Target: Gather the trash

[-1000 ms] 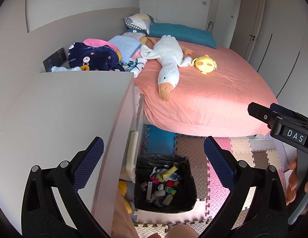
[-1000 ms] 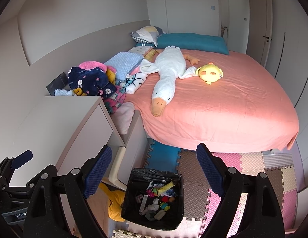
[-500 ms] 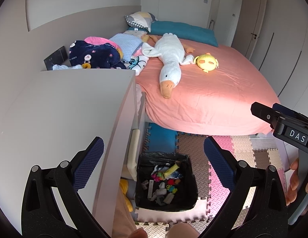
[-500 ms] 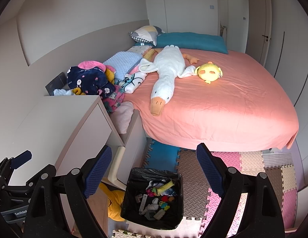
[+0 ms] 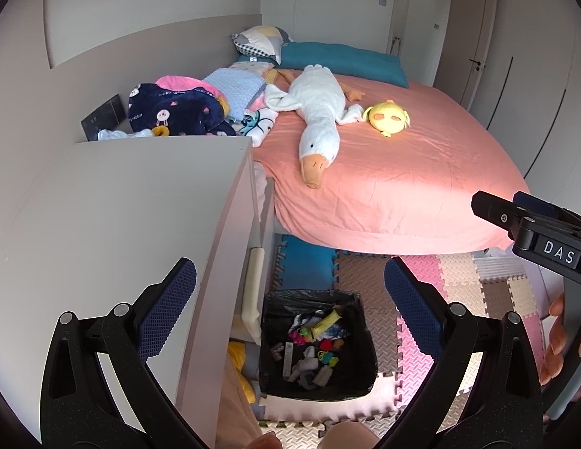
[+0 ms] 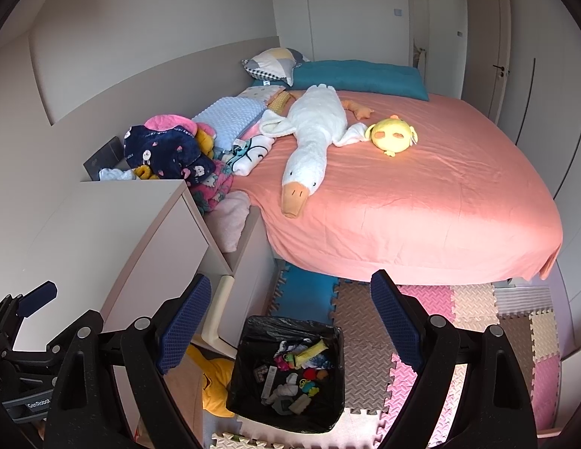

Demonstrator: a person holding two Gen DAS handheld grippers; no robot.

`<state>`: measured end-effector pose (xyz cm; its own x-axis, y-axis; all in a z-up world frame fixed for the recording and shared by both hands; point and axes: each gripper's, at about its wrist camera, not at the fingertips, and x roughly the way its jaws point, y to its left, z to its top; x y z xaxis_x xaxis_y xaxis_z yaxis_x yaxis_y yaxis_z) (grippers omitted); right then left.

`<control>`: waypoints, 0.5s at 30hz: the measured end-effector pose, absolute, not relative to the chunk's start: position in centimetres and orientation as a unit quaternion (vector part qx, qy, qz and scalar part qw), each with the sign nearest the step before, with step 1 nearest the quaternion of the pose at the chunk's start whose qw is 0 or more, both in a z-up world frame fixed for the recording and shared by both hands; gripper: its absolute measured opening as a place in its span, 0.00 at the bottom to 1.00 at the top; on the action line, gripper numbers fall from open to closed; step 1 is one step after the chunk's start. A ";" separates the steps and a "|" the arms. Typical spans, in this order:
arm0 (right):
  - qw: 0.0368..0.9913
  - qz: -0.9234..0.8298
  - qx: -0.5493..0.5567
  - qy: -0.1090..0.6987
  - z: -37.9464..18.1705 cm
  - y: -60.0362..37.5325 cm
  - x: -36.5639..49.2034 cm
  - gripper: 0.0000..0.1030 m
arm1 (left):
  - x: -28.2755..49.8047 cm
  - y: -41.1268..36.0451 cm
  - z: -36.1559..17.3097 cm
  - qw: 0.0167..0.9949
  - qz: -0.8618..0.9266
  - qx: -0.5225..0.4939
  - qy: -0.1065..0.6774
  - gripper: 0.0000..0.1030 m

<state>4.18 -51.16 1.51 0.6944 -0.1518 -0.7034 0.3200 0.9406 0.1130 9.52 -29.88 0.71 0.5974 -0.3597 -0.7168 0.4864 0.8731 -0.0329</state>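
Observation:
A black-lined trash bin point(image 5: 316, 344) stands on the foam floor mats beside a white cabinet; it also shows in the right wrist view point(image 6: 286, 374). It holds several pieces of mixed trash point(image 5: 313, 348), among them wrappers and bits of cloth. My left gripper point(image 5: 286, 307) is open and empty, held high above the bin. My right gripper point(image 6: 290, 321) is open and empty, also well above the bin. The right gripper's body shows at the right edge of the left wrist view point(image 5: 534, 232).
A white cabinet top point(image 5: 103, 232) lies at the left. A bed with a pink sheet point(image 5: 384, 172) carries a white goose plush point(image 5: 316, 116), a yellow chick plush point(image 5: 388, 118) and piled clothes point(image 5: 178, 108). Coloured foam mats point(image 6: 440, 318) cover the floor.
Both views have shifted slightly, with the bin sliding a little lower in the frames. Both grippers stay open and empty.

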 end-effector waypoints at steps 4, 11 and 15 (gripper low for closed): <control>0.913 -0.129 0.114 0.369 1.5 -51.2 4.1 0.84 | 9.5 -29.8 0.8 0.889 -0.240 0.084 0.382 0.94; 0.913 -0.129 0.114 0.369 1.5 -51.2 4.0 0.84 | 9.6 -30.0 0.7 0.887 -0.245 0.086 0.383 0.94; 0.913 -0.129 0.114 0.369 1.5 -51.2 4.1 0.84 | 9.4 -29.9 0.8 0.892 -0.243 0.090 0.371 0.94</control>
